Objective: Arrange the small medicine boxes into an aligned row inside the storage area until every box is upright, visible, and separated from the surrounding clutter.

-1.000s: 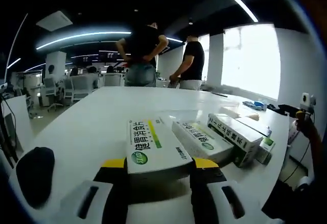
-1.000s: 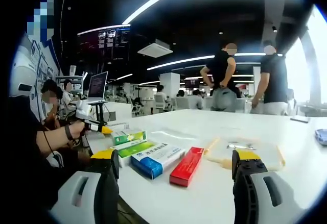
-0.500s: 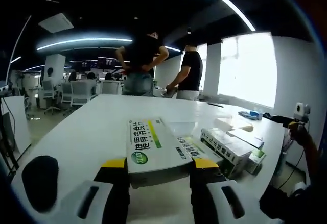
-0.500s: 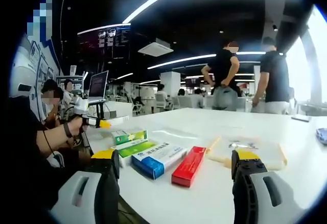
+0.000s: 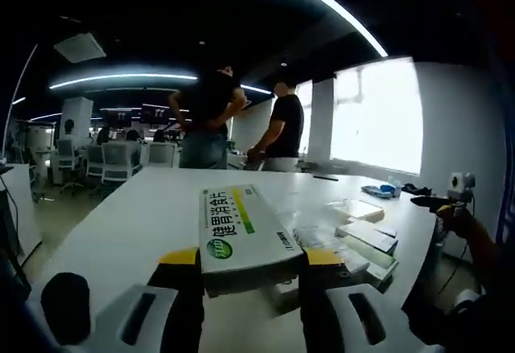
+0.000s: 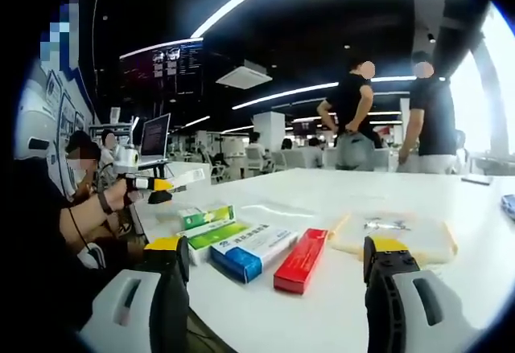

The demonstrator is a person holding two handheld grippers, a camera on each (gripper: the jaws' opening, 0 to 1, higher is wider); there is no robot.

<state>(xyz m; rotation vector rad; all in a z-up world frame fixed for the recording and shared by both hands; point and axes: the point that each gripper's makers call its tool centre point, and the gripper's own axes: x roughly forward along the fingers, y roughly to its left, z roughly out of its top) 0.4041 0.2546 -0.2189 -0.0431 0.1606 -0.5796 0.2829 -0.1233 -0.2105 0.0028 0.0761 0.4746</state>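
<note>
Above the white table [image 5: 121, 208], the left gripper [image 5: 251, 260] clamps a white medicine box [image 5: 241, 228] for placing, while the right gripper [image 6: 273, 256] hangs with jaws wide apart near 4 flat boxes [image 6: 249, 248].

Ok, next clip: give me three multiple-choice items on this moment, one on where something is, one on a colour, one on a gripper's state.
1. Where is the red box in the right gripper view?
A. lying flat on the white table, beside the blue-and-white box
B. standing upright on a shelf
C. between the right gripper's jaws

2. What colour are the tips of the right gripper?
A. red
B. yellow
C. green

3. What is the left gripper doing?
A. open over a bare table
B. shut on a white box with a green and yellow stripe
C. shut on a pen

Answers: 1 A, the red box lies flat next to the blue-and-white one. 2 B, both jaw tips are yellow. 3 B, the jaws press both sides of the striped white box.
</note>
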